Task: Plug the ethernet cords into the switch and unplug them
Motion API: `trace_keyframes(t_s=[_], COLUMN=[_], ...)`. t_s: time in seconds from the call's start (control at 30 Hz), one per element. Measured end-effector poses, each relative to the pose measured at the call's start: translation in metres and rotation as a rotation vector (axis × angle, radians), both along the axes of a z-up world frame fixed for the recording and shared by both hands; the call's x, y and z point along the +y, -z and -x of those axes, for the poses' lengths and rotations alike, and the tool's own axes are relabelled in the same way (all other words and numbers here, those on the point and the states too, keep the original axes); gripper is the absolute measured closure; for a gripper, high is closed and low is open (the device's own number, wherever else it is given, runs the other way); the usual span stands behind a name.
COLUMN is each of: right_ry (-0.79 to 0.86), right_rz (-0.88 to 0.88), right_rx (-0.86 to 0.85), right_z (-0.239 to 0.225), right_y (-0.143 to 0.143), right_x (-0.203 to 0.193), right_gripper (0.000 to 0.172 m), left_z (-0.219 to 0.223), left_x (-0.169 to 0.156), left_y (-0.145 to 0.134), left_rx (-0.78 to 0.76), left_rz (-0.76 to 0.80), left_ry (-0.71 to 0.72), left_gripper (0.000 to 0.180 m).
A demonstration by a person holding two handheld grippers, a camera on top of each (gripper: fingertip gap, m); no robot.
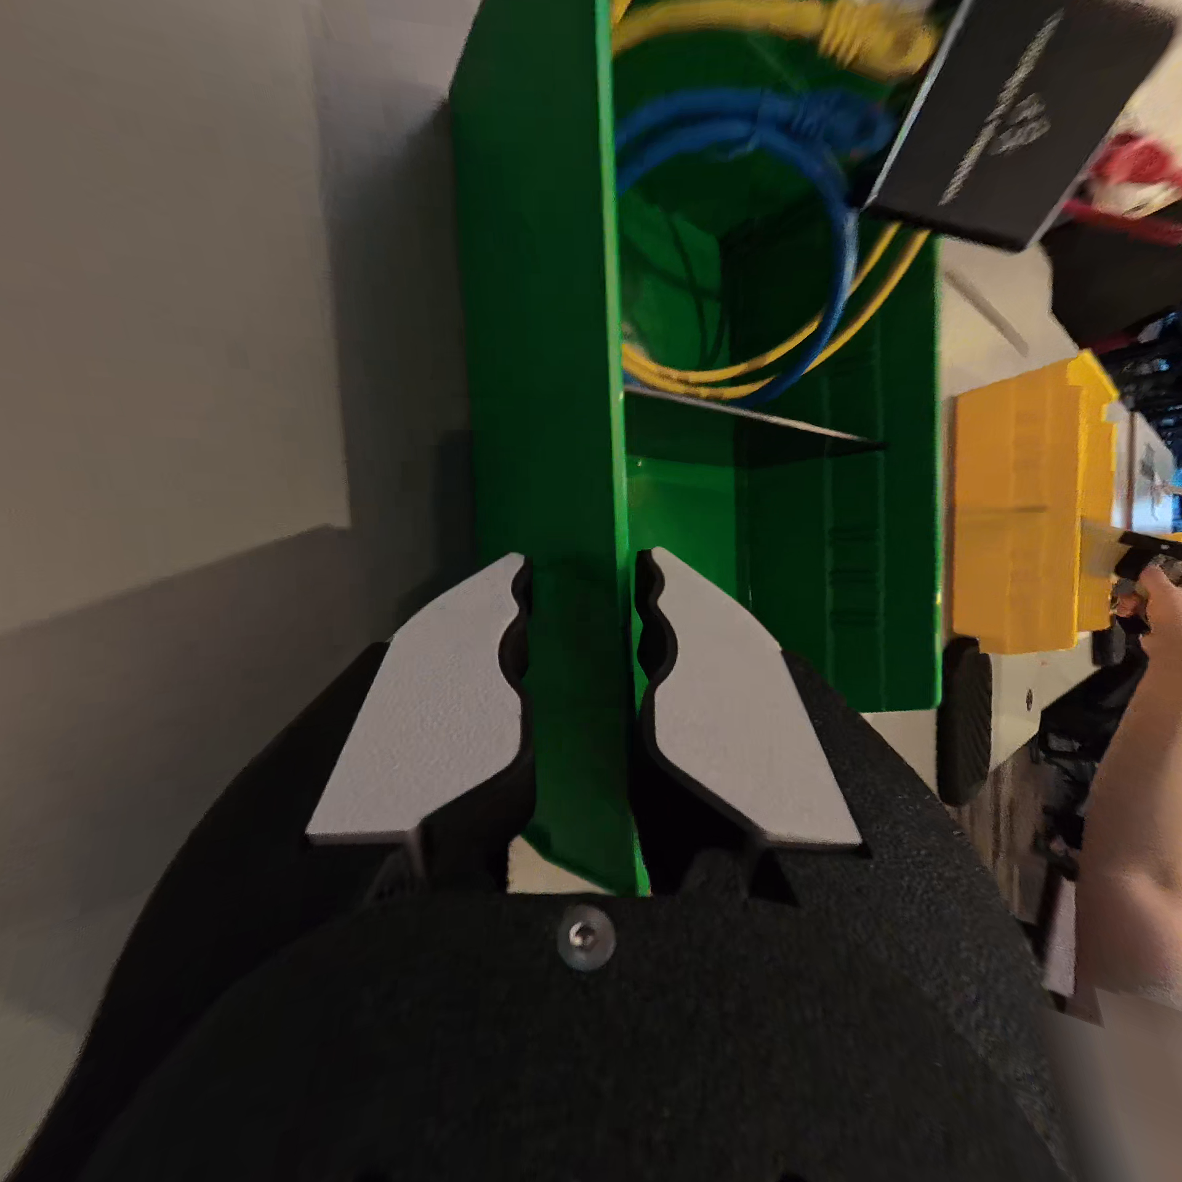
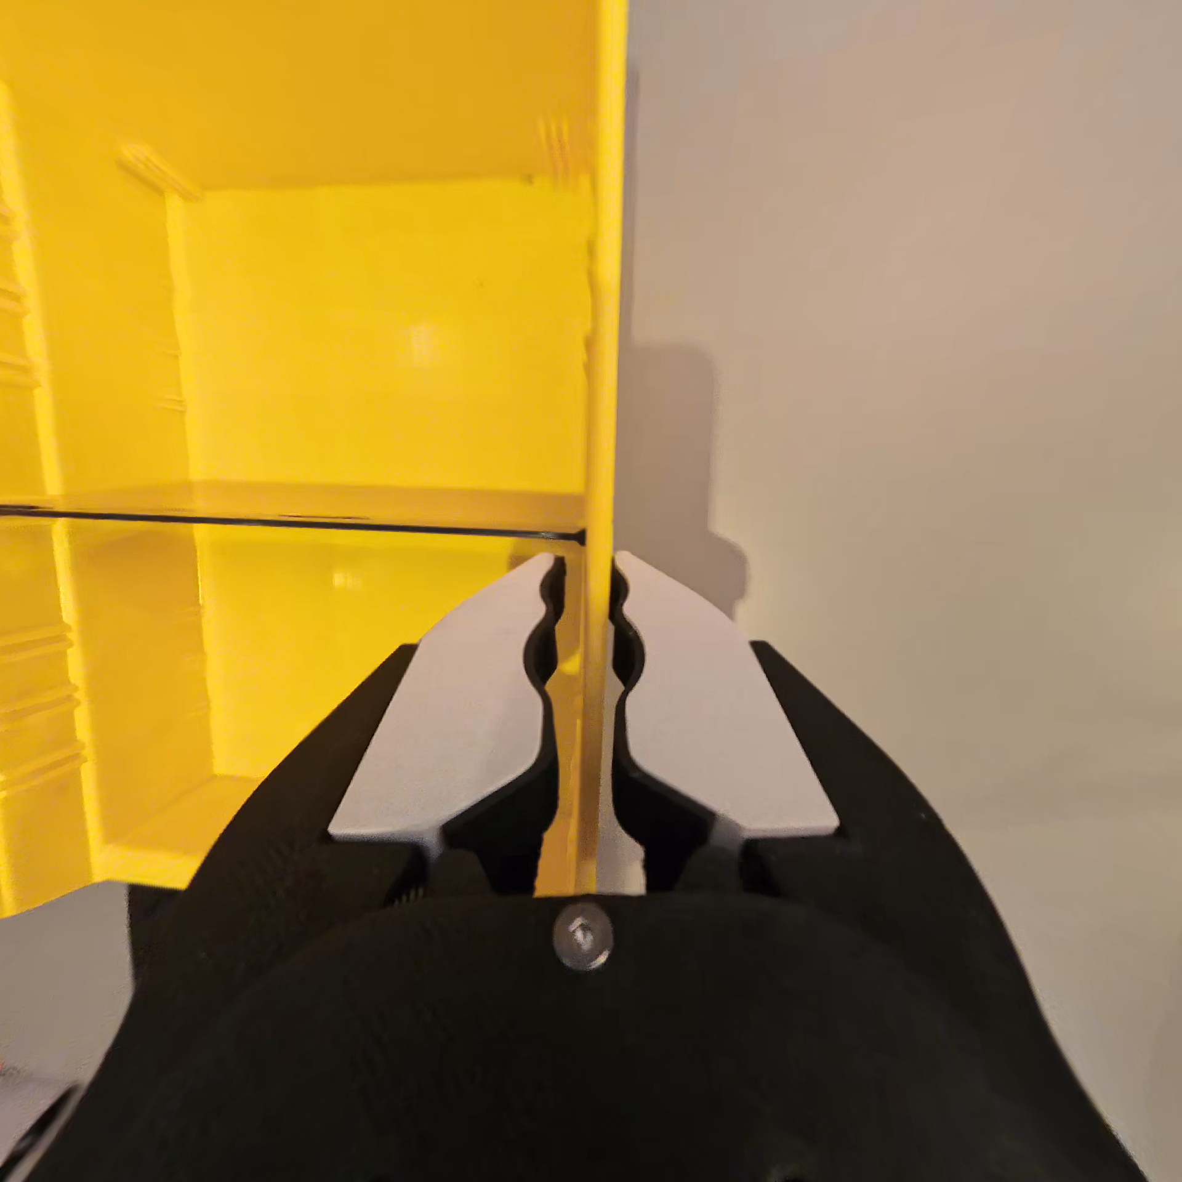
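Straddling green bin wall, left tool released, gaps visible. Right tool straddles yellow bin wall, unclenched. Cords coiled in green bin beside black switch: light, floppy; judged best gripped at stiff plug boot.

Workshop/lab, green parts bin, yellow bin, cables

Both views look forward along their own claw from just behind it, very close in. The left wrist view rides the left claw, which straddles the green bin's side wall, facing along it over the bin's interior. The right wrist view rides the right claw, astride the yellow bin's side wall. That yellow bin also shows in the left wrist view, right of the claw.
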State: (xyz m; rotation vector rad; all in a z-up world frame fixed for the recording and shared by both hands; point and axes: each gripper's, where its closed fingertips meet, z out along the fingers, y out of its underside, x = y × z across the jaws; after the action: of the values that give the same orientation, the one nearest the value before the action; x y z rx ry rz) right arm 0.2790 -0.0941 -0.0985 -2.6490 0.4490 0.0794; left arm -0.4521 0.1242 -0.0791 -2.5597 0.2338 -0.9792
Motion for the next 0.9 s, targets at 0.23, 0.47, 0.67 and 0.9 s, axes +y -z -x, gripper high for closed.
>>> trace_keyframes(t_s=[0.23, 0.47, 0.67, 0.9], right_ry=[-0.186, -0.449, -0.524, -0.535], right_rz=[-0.574, -1.126, -1.431, -1.542], right_rx=[-0.491, -0.492, -0.328, -0.234], right_z=[0.026, 0.147, 0.221, 0.223], right_y=[-0.143, -0.251, -0.316, -0.330], right_x=[0.033, 0.049, 0.062, 0.064], right_gripper=[0.145, 0.122, 0.111, 0.112], left_z=[0.017, -0.053, -0.112, -0.136], left_x=[0.025, 0.027, 0.048, 0.076], left_y=[-0.088, -0.119, -0.106, -0.085], left_rx=[0.010, 0.188, 0.336, 0.528], left_rz=[-0.528, -0.966, -1.126, -1.166], left_ry=[0.075, 0.224, 0.433, 0.671], left_gripper=[0.149, 0.112, 0.082, 0.083])
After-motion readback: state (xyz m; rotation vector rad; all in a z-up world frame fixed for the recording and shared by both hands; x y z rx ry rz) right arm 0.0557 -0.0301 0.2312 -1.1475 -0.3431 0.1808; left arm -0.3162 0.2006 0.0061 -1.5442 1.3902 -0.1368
